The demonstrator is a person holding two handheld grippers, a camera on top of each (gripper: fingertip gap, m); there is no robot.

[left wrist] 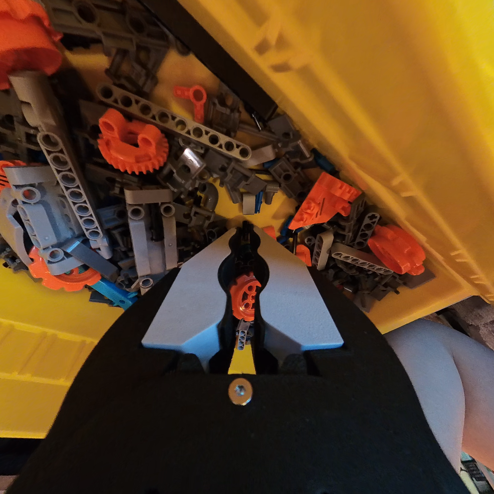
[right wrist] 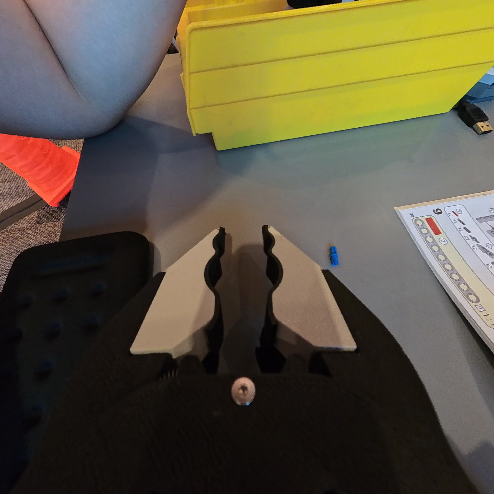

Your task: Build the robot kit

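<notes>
Your left gripper (left wrist: 245, 233) is down inside the yellow bin (left wrist: 361, 112), over the heap of loose parts. Its jaws are clenched almost to touching, and a small black piece (left wrist: 245, 225) appears nipped at their very tips; what kind of piece it is cannot be told. Through the slit behind the tips shows one small orange wheel (left wrist: 246, 297), lying below in the heap, not gripped.

Count around it:
- Two larger orange gears, one far left (left wrist: 132, 145) and one near left (left wrist: 64, 276).
- Two long grey beams, one (left wrist: 173, 124) and another (left wrist: 72, 187), and one shorter grey beam (left wrist: 361, 260) to the right.
- One orange wedge-shaped part (left wrist: 320, 204) just right of the tips.

The remaining grey, black and blue bits are too jumbled to count.

Your right gripper (right wrist: 243, 233) hangs released and empty over the grey table (right wrist: 294, 181), outside the bin, which stands at the far side. One blue pin (right wrist: 333, 255) lies just right of its right finger, not touching. One printed booklet (right wrist: 451, 270) lies farther right and one black cable plug (right wrist: 477, 121) at far right.
</notes>
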